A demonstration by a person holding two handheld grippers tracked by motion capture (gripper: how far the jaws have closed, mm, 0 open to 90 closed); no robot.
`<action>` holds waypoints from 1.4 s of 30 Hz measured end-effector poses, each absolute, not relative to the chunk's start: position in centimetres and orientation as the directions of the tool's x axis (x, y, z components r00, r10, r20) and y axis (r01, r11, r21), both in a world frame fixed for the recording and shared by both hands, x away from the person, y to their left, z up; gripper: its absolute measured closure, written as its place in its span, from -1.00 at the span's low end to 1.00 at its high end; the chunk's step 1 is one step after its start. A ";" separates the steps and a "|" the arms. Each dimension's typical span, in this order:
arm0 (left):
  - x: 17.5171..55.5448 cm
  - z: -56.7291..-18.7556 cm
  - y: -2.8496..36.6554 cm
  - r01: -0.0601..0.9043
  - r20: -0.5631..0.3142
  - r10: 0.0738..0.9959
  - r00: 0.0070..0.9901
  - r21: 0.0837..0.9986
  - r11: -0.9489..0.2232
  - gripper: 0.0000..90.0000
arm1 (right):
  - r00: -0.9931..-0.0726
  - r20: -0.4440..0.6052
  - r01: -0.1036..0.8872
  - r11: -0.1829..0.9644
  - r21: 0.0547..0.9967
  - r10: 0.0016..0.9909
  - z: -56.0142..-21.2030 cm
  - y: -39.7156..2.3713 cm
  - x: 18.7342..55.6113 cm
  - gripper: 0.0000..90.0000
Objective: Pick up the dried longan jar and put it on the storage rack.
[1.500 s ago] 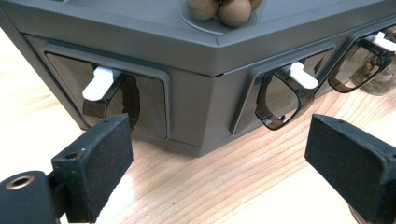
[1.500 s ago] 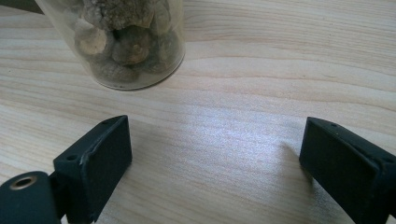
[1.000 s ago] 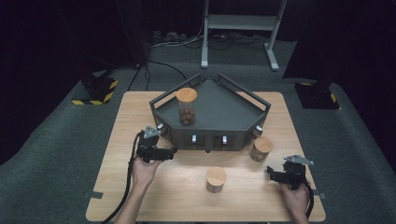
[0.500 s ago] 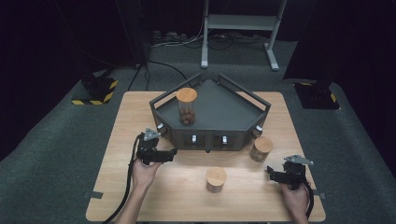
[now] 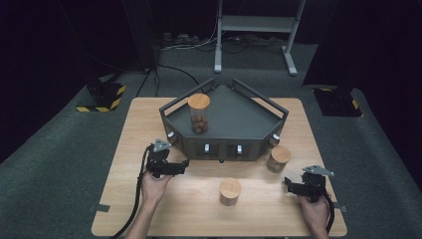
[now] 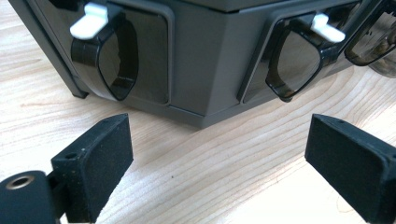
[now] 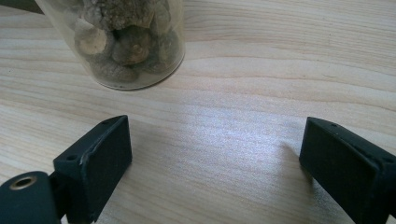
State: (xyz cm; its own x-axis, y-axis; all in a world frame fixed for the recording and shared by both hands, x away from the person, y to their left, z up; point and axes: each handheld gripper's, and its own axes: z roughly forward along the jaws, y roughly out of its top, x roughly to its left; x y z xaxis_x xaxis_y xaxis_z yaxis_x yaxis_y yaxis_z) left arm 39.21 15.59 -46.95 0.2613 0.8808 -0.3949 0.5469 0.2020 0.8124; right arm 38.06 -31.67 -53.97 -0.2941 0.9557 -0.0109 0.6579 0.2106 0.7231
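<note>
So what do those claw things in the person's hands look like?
Each is black. The left gripper and right gripper carry a grey three-cornered plate on top and trail a black cable. Up close, the jaws are flat, square black pads. The forearms are bare, no sleeves.

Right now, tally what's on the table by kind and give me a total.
Jars with wooden lids: 3 (one on the tray, one in front of the tray, one by its right corner)
Grey tray: 1
Tongs: 2 (left, right), both open and empty
Total: 6
</note>
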 end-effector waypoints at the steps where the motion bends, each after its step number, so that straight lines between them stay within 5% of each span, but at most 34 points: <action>1: 39.1 -47.1 15.6 0.548 -0.397 0.881 0.258 0.811 0.206 -0.83 | -0.294 -0.011 0.658 0.211 0.723 0.956 -54.0 -31.7 38.1 -0.80; 42: 38.3 -51.3 14.6 0.565 -0.349 0.908 0.233 0.809 0.166 -0.84 | -0.294 -0.011 0.658 0.210 0.723 0.956 -54.0 -31.7 38.1 -0.81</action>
State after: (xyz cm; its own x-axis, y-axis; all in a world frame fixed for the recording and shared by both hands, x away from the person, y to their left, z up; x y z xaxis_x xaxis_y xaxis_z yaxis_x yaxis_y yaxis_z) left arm 38.30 14.62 -51.26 0.2335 0.9075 -0.3491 0.5645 0.1658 0.8086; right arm 38.06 -31.66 -53.97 -0.2937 0.9558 -0.0108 0.6581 0.2104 0.7230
